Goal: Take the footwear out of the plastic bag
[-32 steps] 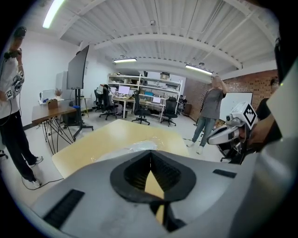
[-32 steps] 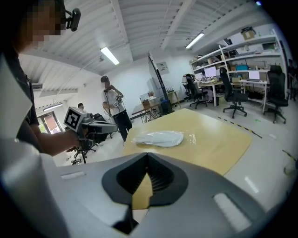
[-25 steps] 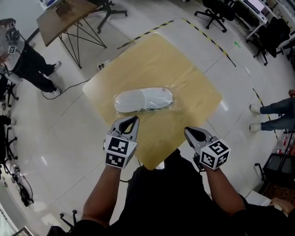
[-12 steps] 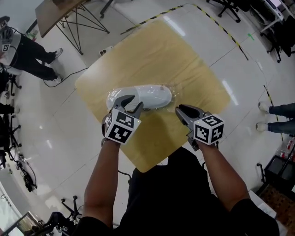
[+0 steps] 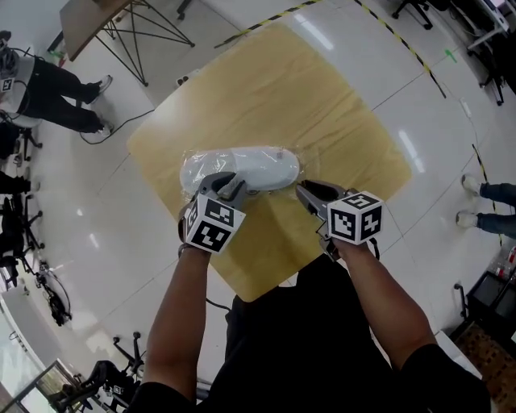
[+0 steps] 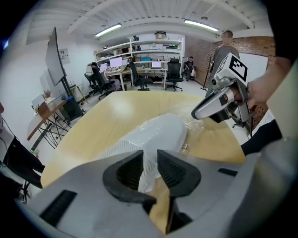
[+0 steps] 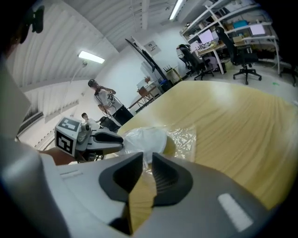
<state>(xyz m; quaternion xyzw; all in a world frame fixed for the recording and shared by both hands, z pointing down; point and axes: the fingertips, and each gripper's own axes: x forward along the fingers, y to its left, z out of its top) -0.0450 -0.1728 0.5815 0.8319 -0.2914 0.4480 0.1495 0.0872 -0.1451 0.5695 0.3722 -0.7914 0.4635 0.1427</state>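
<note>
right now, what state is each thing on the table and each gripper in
slipper, lying on the table, inside the bag
plastic bag, round the slipper, loose end flat on the table
left gripper, jaws closing, pinching the bagged slipper's end
right gripper, jaws opening, nothing between them, tips just short of the bag

1. The shoe (image 5: pixel 250 165) lies inside the bag (image 5: pixel 190 173), lengthwise from left to right.
2. The bag lies on the tabletop (image 5: pixel 339 121), toward its near left side.
3. A second table (image 5: pixel 89 20) stands on the floor behind the tabletop, to the left.
4. A person (image 5: pixel 48 89) stands at far left, just before that table.
5. Another person's legs (image 5: pixel 488 206) show at far right.
</note>
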